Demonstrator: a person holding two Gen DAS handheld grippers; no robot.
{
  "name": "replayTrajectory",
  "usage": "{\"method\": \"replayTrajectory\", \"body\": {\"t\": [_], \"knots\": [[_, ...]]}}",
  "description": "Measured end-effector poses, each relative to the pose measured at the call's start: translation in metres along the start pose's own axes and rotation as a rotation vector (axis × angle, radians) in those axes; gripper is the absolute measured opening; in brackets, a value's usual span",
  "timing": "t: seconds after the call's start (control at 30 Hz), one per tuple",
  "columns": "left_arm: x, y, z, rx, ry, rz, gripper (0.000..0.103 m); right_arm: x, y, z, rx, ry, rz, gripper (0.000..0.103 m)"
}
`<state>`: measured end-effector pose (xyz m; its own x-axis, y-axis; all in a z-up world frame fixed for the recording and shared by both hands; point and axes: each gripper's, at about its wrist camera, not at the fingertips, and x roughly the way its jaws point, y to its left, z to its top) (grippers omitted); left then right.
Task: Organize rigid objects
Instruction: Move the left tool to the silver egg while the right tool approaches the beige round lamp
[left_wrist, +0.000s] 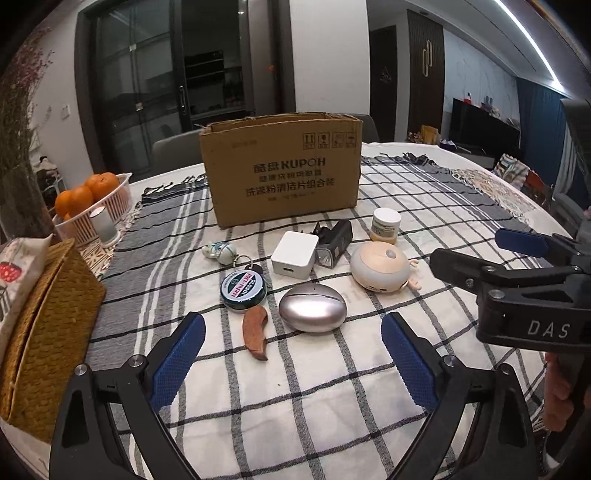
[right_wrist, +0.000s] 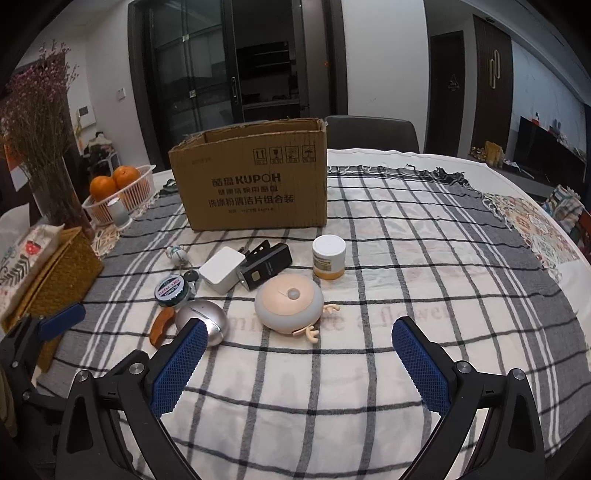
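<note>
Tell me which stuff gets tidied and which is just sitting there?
To tidy: box, tin, silver case, white charger, black light, jar, round toy, wooden comb, keyring.
Just there: oranges, wicker box, flowers.

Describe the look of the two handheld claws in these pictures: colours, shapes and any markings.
Both match: the left claw and right claw have black angular frames with silver bolts and blue knurled pads on each finger. Seen from the left wrist, the right claw's body bears white letters "DAS".

Dim indoor light; a glare spot on the silver egg-shaped metal case (left_wrist: 312, 308), frame edges beyond it bowed and black
</note>
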<state>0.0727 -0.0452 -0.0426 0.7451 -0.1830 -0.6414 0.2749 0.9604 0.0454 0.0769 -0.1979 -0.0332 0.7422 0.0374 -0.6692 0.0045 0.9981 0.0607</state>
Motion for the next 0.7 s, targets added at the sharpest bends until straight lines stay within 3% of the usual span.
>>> {"method": "replayTrajectory", "body": {"t": [0.27, 0.7], "knots": [[0.029, -0.001, 0.004, 0.014, 0.042, -0.038, 0.092, 0.037, -0.005, 0.006, -0.024, 0.065, 0.055, 0.101], [0.07, -0.005, 0.006, 0.052, 0.101, -0.067, 0.086, 0.091, -0.008, 0.012, -0.06, 0.163, 0.072, 0.1]]}}
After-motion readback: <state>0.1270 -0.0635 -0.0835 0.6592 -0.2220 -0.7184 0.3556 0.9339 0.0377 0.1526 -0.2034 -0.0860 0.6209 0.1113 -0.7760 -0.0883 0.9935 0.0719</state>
